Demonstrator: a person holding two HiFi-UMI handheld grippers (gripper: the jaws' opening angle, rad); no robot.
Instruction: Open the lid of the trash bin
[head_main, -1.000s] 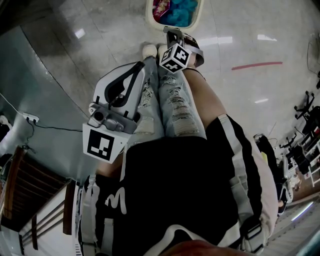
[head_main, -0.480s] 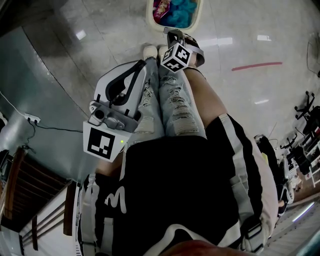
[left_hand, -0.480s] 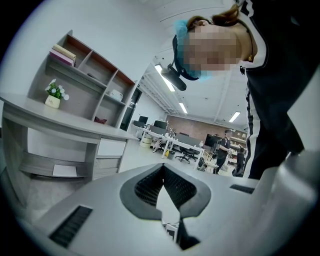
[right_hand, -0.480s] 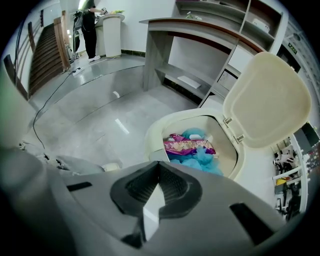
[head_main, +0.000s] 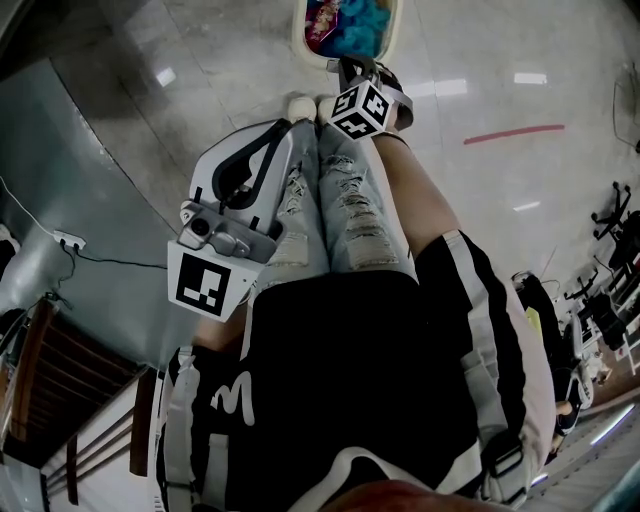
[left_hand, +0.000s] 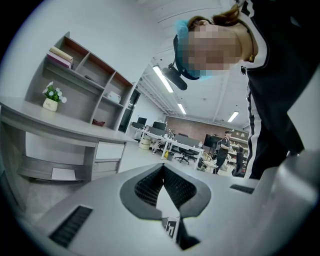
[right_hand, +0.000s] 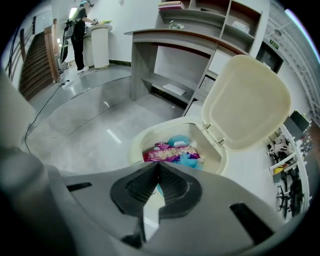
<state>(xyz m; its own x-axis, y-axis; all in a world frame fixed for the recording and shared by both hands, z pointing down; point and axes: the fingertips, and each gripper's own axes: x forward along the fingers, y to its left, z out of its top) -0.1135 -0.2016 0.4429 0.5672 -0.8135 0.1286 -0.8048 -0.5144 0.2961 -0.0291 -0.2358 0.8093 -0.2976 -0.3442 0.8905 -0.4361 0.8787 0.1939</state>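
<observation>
The cream trash bin (right_hand: 136, 144) stands on the floor with its lid (right_hand: 245, 100) raised upright on its hinge. Inside lie a pink wrapper (right_hand: 172, 154) and blue waste (right_hand: 187, 161). In the head view the bin (head_main: 299, 40) sits at the top edge, just beyond the person's shoes. My right gripper (right_hand: 159, 166) hovers just short of the bin's near rim, its jaws shut on nothing; its marker cube (head_main: 362, 108) shows above the person's knees. The left gripper (left_hand: 162, 167) is shut and empty, pointing up into the room, held by the person's left thigh (head_main: 245, 190).
Grey polished floor (head_main: 520, 90) surrounds the bin. A grey reception desk with shelves (right_hand: 170, 50) stands behind it. A cable (head_main: 110, 255) runs from a wall socket at left, near a wooden staircase (head_main: 50, 370). Another person (right_hand: 77, 35) stands far off.
My right gripper has edged slightly forward towards the bin. The lid stays up and the left gripper has barely moved.
</observation>
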